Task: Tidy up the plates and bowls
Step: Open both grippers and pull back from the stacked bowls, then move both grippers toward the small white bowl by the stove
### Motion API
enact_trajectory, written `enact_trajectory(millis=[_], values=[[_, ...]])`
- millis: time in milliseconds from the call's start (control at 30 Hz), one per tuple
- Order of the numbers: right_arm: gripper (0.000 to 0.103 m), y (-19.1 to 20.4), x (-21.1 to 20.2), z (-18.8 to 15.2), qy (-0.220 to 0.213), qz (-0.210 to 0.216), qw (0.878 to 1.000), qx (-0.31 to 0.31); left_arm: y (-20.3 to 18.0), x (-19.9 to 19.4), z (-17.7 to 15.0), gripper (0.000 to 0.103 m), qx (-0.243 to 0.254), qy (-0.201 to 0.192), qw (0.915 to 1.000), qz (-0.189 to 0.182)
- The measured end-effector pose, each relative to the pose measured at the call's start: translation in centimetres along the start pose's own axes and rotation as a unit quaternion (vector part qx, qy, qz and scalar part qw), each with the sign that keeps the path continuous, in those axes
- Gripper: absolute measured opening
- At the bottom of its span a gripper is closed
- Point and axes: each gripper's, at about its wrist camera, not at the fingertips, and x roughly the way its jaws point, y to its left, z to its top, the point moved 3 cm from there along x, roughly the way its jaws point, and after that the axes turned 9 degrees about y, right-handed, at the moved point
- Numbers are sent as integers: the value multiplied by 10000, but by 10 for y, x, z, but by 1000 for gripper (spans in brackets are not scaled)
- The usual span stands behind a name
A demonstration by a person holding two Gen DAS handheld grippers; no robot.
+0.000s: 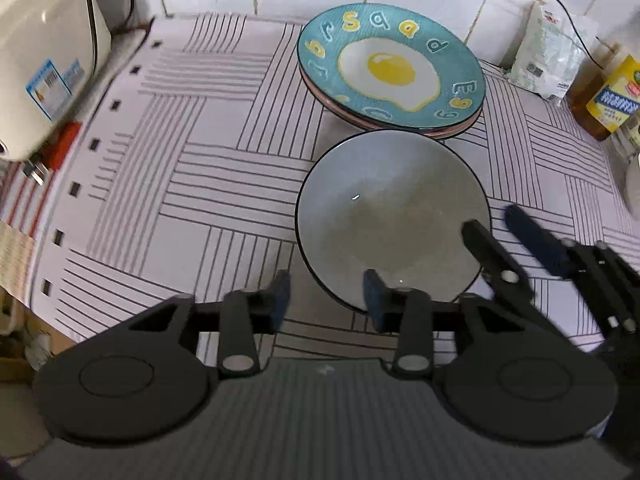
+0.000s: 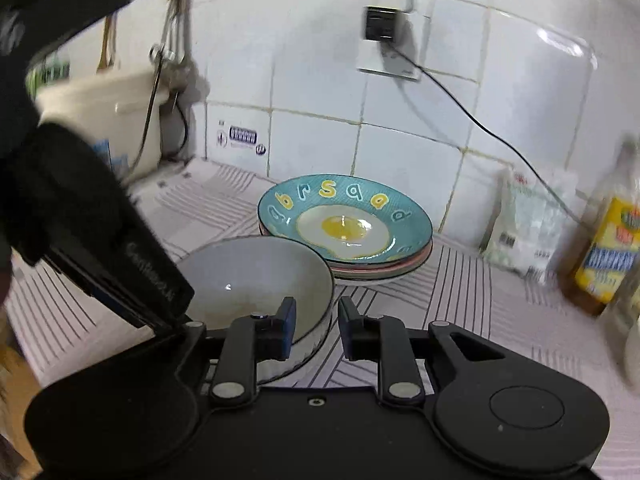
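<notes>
1. I see a surface (image 1: pixel 168 184) covered with a white cloth printed in blocks of dark stripes, backed by a white tiled wall (image 2: pixel 400 152).
2. The grey bowl (image 1: pixel 392 216) with a dark rim sits on the cloth, just in front of a stack of plates (image 1: pixel 390 70). The top plate is teal, with a fried egg and letters painted on it. From the right wrist view the bowl's far rim seems to overlap the stack; I cannot tell if they touch.
3. My left gripper (image 1: pixel 326 298) has its jaws spread, empty, with the right finger over the bowl's near rim and the left finger over bare cloth.
4. My right gripper (image 2: pixel 316 320) has its jaws spread to either side of the bowl's rim, one finger inside and one outside, not pressed on it.
5. A cream appliance (image 1: pixel 44 60) stands at the left edge of the surface.
6. Right of the plates, a white packet (image 1: pixel 548 52) leans on the wall beside a yellow-labelled oil bottle (image 1: pixel 604 100).
7. A wall socket (image 2: pixel 386 40) with a black cable (image 2: pixel 472 118) sits above the plates.
</notes>
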Motion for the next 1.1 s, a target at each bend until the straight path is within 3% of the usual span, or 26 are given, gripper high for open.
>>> enact_trajectory(millis=[33,133,567,867,1067,1100], values=[[34,-5,-4,-1,-23,83,9999,141,-2,-4,-1,43,48,-49,10000,26],[38,-23,-20,-8,-140,194,9988,420,-8,-15,-4,47,113,-142,9998,17],[40,-102,-73,-35,-84,-669,9926,1007,-57,-43,-15,52,774,-465,9958,-142],[41,-147,-100,-55,30,-1072,9851,1341,-102,-48,-18,52,1085,-549,9907,-615],[57,-178,-115,-68,43,-1337,9790,1540,-137,-45,-16,53,1469,-597,9835,-865],[63,-182,-116,-69,55,-1358,9779,1587,-145,-45,-15,53,1535,-636,9819,-912]])
